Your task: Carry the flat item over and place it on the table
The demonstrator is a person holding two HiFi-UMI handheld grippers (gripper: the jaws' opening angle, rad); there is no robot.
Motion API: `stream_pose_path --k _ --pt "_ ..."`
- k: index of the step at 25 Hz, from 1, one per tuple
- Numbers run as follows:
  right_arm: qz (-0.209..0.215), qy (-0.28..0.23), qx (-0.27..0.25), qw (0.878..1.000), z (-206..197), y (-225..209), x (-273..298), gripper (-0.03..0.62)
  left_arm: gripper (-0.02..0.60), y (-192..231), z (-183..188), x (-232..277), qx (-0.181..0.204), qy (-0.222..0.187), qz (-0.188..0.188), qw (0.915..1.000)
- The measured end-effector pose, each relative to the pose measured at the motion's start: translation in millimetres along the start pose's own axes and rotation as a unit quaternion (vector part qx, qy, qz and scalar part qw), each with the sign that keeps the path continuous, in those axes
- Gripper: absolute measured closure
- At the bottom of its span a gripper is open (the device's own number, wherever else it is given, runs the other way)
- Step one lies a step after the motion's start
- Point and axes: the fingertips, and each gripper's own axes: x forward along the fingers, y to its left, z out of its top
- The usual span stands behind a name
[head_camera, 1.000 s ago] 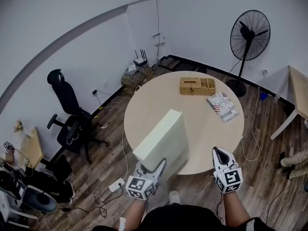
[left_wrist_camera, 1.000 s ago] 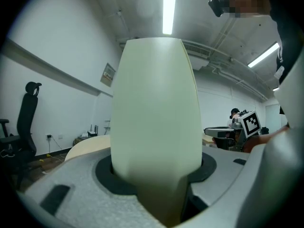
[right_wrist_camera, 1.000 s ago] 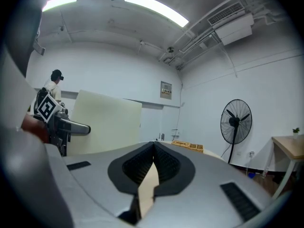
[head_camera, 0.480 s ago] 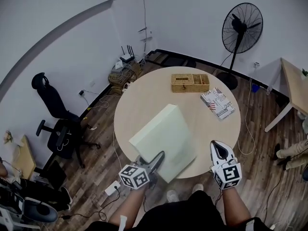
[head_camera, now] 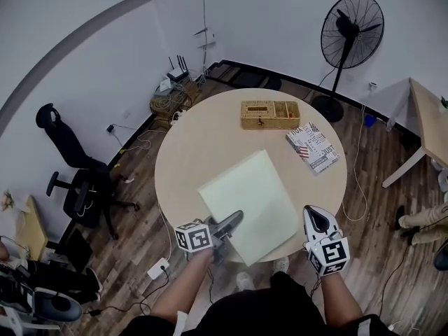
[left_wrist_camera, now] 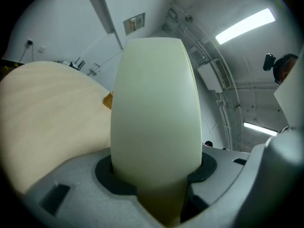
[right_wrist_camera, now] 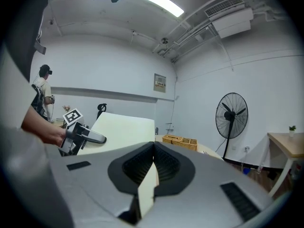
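The flat item is a pale yellow-green board (head_camera: 248, 194), lying almost level over the near part of the round wooden table (head_camera: 203, 138). My left gripper (head_camera: 234, 219) is shut on its near left corner. In the left gripper view the board (left_wrist_camera: 156, 103) fills the space between the pads of the left gripper (left_wrist_camera: 156, 175), with the table (left_wrist_camera: 47, 113) to its left. My right gripper (head_camera: 313, 214) hovers just right of the board's near right corner, apart from it, shut and empty. In the right gripper view the right gripper (right_wrist_camera: 153, 147) faces the board (right_wrist_camera: 126, 132) and the left gripper (right_wrist_camera: 95, 137).
A wicker tray (head_camera: 268, 114) sits at the table's far side, and a printed magazine (head_camera: 313, 145) lies at its right. A standing fan (head_camera: 350, 23) is beyond the table, an office chair (head_camera: 70, 166) at the left, a desk (head_camera: 427, 110) at the right. Cables run along the floor.
The board has come down from a steep tilt to nearly flat over the table. Both grippers have moved forward toward the table; the right one stays beside the board.
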Motion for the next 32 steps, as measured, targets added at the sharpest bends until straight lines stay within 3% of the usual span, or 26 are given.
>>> stream_pose_path --k 7,17,23,28,32 --pt "0.004 0.023 0.000 1.000 -17.9 -32.4 7.1 0.595 0.337 28.3 -16.0 55.9 -0.051 0.065 -0.016 0.9965" --pt "-0.001 0.035 0.009 0.999 -26.3 -74.8 17.1 0.595 0.337 59.4 -58.1 107.7 -0.147 0.129 -0.026 0.9804" --pt "0.010 0.047 0.018 0.999 -41.5 -83.9 19.7 0.595 0.333 83.2 -75.6 123.8 -0.211 0.133 -0.013 0.9683" --pt "0.021 0.051 0.025 0.998 -47.6 -84.4 23.0 0.595 0.317 104.5 -85.4 124.3 -0.268 0.123 0.020 0.9555" --pt "0.032 0.050 0.027 0.998 -48.0 -83.7 29.0 0.595 0.285 112.5 -85.3 124.4 -0.270 0.102 0.041 0.9566"
